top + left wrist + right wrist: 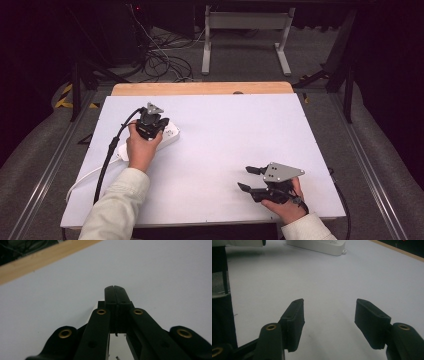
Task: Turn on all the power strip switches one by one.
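White power strip [167, 136] lies far left on the surface [225, 130], its cord trailing toward the near edge. The left tool [151, 124] hangs over it, jaws pressed together on nothing. The right tool [250, 178] rests near right, jaws wide. Pushing down with the left tool off-centre could skid the strip or snag its cord.

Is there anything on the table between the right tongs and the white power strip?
No. In the high view, the white tabletop is bare between the right tongs and the power strip; the right gripper view shows the same.
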The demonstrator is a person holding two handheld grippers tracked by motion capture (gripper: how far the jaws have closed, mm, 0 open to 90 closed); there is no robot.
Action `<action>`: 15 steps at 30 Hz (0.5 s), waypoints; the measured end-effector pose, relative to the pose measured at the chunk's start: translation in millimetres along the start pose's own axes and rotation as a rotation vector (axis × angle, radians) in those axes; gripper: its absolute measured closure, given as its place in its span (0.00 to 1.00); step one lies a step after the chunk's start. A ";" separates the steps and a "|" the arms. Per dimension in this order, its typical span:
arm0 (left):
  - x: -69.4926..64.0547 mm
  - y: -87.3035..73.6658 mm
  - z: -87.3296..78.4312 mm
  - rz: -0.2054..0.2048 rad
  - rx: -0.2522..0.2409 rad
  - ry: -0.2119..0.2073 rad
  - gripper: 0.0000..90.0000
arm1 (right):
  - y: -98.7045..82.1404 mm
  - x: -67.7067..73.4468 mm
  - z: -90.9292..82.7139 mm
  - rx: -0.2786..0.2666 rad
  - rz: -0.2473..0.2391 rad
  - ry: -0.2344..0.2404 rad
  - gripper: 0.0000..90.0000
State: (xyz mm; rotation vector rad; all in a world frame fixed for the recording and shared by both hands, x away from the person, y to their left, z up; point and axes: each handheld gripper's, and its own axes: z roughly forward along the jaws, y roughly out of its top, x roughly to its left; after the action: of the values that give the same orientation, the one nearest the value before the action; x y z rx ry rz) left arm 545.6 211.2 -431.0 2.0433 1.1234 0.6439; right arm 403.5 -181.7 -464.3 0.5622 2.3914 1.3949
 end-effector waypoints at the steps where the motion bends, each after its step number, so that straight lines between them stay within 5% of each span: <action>1: -2.5 3.1 -4.0 0.014 0.001 -0.003 1.00 | 0.1 -0.4 0.7 -0.001 0.004 0.000 0.46; 7: -2.3 5.0 -17.3 0.029 -0.007 -0.016 0.99 | 0.7 0.2 0.9 -0.001 0.002 -0.003 0.46; 9: -6.4 4.5 -22.4 0.036 -0.021 -0.030 0.94 | 0.6 -0.1 0.2 -0.004 0.006 -0.007 0.46; 10: -9.3 4.4 -26.0 0.047 -0.026 -0.036 0.83 | 0.7 -1.0 0.2 -0.005 0.007 -0.006 0.46; 13: -17.6 4.1 -44.4 0.101 -0.058 -0.069 0.78 | 0.9 -1.2 0.3 -0.007 0.011 -0.007 0.46; 15: -19.3 3.6 -49.3 0.100 -0.069 -0.077 0.73 | 0.9 -1.5 -0.4 -0.008 0.010 -0.009 0.46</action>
State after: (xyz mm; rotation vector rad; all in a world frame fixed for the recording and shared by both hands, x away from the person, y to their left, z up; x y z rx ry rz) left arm 503.3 210.1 -399.0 2.0575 0.9478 0.6389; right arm 404.7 -182.4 -463.2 0.5780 2.3782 1.4027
